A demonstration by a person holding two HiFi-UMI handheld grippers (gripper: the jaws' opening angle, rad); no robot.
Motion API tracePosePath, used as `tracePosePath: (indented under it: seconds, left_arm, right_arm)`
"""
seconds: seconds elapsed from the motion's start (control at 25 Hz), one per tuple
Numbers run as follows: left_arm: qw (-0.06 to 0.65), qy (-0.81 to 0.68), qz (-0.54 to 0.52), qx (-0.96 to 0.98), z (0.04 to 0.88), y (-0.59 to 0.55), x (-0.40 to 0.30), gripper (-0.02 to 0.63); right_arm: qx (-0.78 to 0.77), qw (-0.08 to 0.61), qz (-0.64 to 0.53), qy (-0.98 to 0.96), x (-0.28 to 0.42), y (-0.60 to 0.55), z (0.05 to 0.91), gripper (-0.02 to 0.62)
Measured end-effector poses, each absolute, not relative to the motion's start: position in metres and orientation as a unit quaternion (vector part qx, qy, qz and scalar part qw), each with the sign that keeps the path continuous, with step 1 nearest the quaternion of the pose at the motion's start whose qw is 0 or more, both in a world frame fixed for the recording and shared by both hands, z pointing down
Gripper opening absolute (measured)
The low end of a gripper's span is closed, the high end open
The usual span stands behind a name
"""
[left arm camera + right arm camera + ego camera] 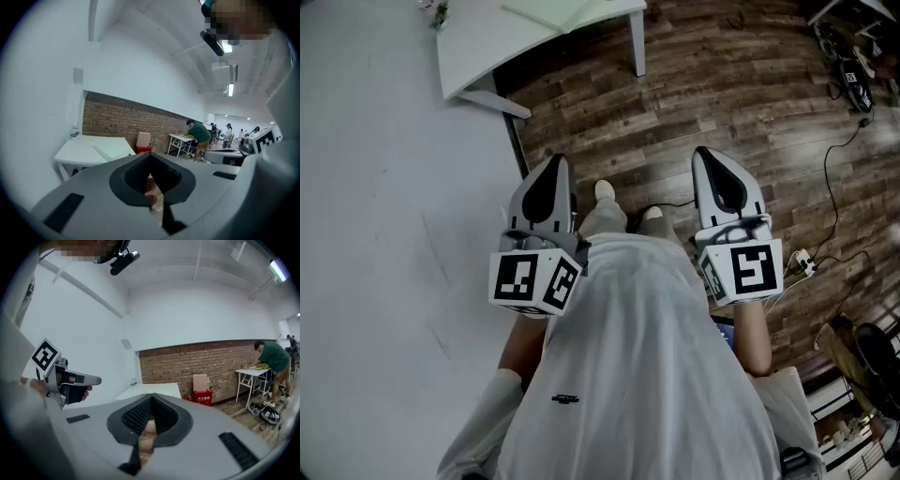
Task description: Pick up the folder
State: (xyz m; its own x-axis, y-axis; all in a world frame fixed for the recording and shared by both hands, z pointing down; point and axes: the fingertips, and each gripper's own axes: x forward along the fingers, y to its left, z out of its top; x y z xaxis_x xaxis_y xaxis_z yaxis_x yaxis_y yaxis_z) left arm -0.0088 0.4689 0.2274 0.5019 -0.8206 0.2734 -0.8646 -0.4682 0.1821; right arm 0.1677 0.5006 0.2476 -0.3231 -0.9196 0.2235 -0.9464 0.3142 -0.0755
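Note:
The pale green folder (555, 11) lies on a white table (473, 52) at the top of the head view, far ahead of both grippers. In the left gripper view the folder (111, 151) shows flat on the same table (79, 152). My left gripper (551, 164) is held level in front of the person's body, jaws shut, nothing between them. To its right my right gripper (705, 153) is held the same way, shut and empty. Both hang over the wooden floor, near the person's shoes (605, 190). The left gripper view and right gripper view show closed jaw tips only.
A white wall (375, 234) runs along the left. Cables and a power strip (806, 262) lie on the floor at right. By the brick wall (201, 359) stands a red crate (202, 397) with a box on it. A person in green (274, 359) bends over another table.

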Motion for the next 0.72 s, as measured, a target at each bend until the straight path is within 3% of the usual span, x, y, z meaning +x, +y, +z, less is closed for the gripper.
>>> tracePosePath:
  seconds: [0.72]
  left_arm:
    - [0.184, -0.485, 0.030, 0.854, 0.241, 0.362, -0.129, 0.009]
  right_arm:
    - [0.558, 0.105, 0.097, -0.817, 0.048, 0.383, 0.252, 0.008]
